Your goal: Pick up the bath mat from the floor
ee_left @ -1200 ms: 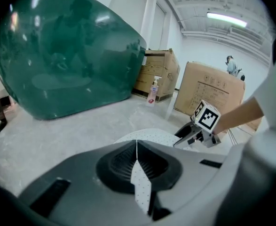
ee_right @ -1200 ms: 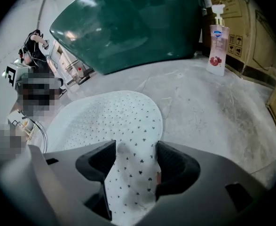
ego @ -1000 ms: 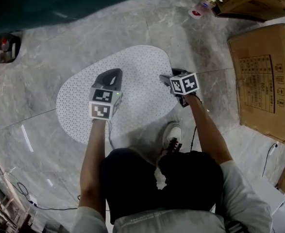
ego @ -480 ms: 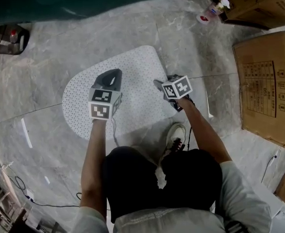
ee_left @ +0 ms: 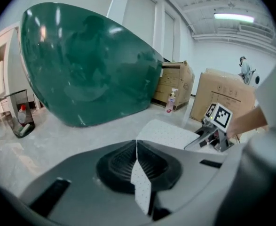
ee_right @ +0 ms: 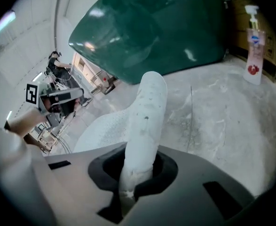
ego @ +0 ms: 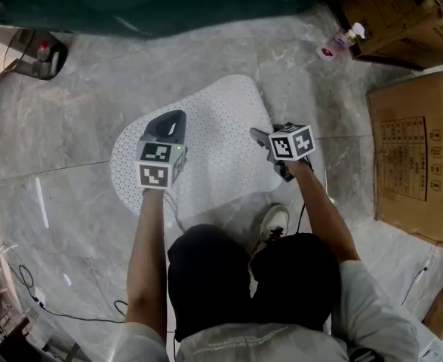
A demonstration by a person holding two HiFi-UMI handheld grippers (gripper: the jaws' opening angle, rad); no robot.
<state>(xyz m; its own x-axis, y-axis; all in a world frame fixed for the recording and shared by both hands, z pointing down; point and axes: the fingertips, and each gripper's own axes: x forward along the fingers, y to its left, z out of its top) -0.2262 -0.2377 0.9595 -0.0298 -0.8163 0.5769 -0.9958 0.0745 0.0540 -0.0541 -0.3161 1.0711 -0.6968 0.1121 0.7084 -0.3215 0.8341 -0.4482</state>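
My left tongs (ee_left: 138, 171) are pressed together on a thin edge of the mat (ego: 221, 119). My right tongs (ee_right: 137, 173) are closing on a thick, rolled fold at its right side. The white, dotted mat otherwise spreads over the grey floor (ego: 85, 89), between my shoe (ego: 272, 221) and a green tub (ego: 130, 2).

The bath mat (ego: 221, 119) is seen as white, dotted all over with small dark specks. The floor (ego: 78, 111) is laid in grey tiles veined like marble. A glossy dark green tub (ego: 130, 6) is shown. The cardboard boxes (ego: 417, 157) are brown with dark print. A red mark is borne by the pale bottle (ego: 340, 42).
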